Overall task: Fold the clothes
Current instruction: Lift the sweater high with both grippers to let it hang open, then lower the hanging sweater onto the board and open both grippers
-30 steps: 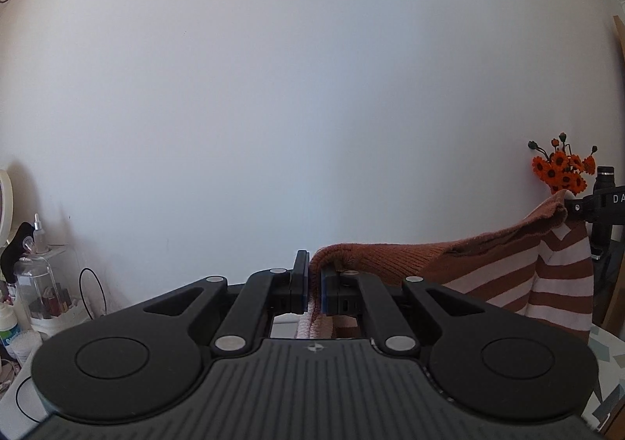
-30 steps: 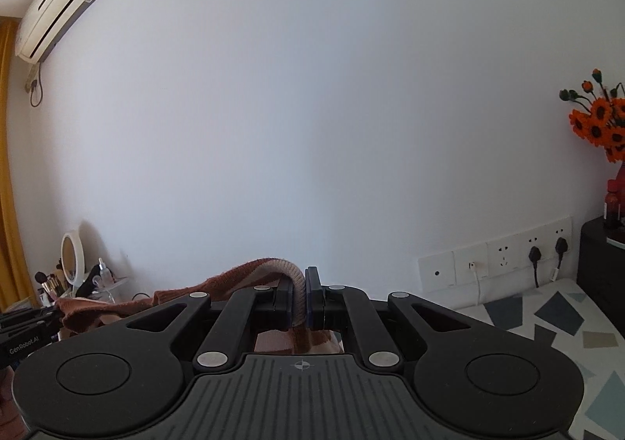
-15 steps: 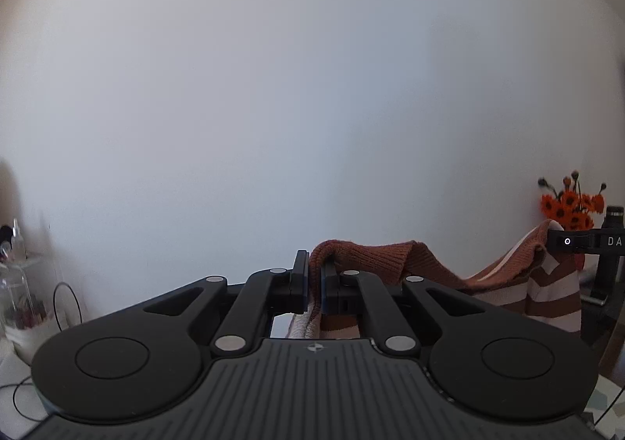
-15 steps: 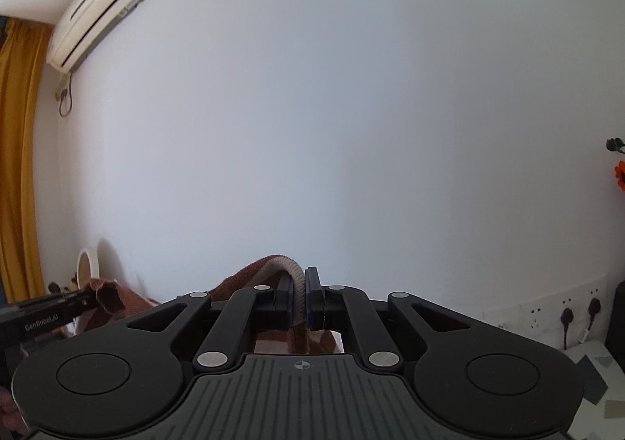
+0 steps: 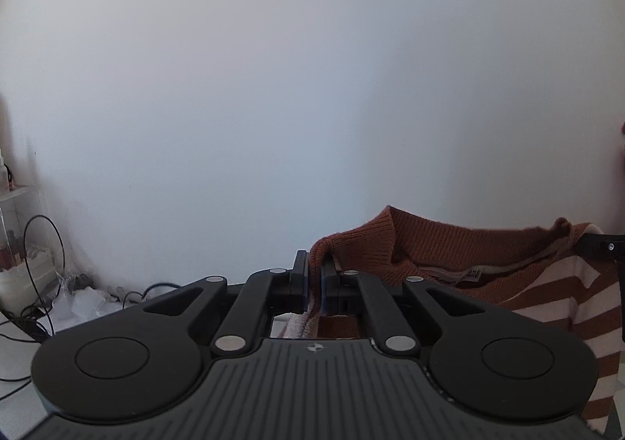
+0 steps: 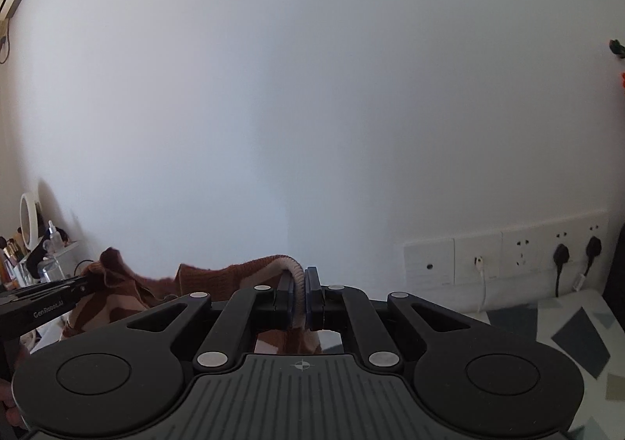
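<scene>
Striped sweater held up between your two grippers

Your left gripper [image 5: 312, 283] and right gripper [image 6: 299, 295] each pinch the knit sweater [image 5: 508, 268] at its shoulders (soft, floppy, light); hold at seams.

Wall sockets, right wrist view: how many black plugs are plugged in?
2: left black plug and right black plug, side by side on the socket strip; more may be hidden beyond the frame's edge.
</scene>
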Available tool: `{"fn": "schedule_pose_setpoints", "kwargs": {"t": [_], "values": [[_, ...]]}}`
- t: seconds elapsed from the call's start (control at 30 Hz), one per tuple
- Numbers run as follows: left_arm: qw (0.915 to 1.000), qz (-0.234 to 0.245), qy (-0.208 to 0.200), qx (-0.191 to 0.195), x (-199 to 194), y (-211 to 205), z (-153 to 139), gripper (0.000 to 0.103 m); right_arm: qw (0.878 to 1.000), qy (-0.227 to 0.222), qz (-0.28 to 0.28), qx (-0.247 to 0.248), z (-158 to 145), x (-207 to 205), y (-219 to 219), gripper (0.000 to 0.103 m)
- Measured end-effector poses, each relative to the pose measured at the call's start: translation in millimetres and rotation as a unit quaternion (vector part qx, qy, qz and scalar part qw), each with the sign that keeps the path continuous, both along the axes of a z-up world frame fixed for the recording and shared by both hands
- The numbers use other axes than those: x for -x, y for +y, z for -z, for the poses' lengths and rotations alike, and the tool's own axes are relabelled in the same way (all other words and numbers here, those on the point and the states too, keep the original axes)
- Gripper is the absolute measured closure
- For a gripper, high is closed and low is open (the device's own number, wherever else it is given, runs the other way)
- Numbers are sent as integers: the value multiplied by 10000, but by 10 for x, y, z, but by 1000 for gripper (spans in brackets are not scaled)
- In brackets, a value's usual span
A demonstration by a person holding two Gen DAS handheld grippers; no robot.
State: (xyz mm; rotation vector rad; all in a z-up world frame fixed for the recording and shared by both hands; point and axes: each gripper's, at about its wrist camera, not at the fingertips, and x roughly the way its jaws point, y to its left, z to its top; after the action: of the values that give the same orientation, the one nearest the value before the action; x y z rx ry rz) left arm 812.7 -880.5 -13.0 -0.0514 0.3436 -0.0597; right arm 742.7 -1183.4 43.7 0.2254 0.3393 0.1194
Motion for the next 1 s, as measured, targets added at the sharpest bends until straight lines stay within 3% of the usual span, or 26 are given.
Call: {"fn": "schedule_pose_setpoints", "kwargs": {"t": [0.1, 0.23, 0.33, 0.43, 0.63, 0.8, 0.87, 0.9, 0.97, 1.0], "values": [[9975, -154, 671, 154, -473, -5, 313, 97, 9992, 363, 158, -14, 379, -484, -44, 98], [9891, -365, 1420, -151, -780, -54, 848, 97, 9931, 1117, 332, 104, 1075, -1109, -89, 98], [9829, -399, 1684, -635, -1031, -274, 1132, 97, 9863, 1379, 426, 793, 1555, -1355, 25, 98], [9788, -400, 1827, -838, -1266, -322, 1365, 97, 9810, 1669, 525, 843, 1896, -1489, 62, 98], [9692, -472, 2149, -1110, -1562, -473, 1696, 97, 9722, 1960, 601, 1135, 2332, -1731, 128, 98], [9641, -444, 2302, -1247, -1636, -442, 1885, 94, 9720, 1910, 560, 1252, 2436, -1798, 189, 98], [9636, -418, 2315, -1269, -1636, -418, 1915, 89, 9727, 1901, 502, 1234, 2407, -1786, 168, 97], [9629, -418, 2360, -1237, -1641, -396, 1917, 77, 9728, 1892, 488, 1243, 2403, -1785, 165, 97], [9615, -450, 2472, -1112, -1648, -342, 1890, 35, 9725, 1873, 495, 1292, 2387, -1771, 178, 91], [9627, -462, 2453, -1046, -1626, -316, 1841, 31, 9703, 1862, 581, 1433, 2377, -1757, 204, 79]]}}
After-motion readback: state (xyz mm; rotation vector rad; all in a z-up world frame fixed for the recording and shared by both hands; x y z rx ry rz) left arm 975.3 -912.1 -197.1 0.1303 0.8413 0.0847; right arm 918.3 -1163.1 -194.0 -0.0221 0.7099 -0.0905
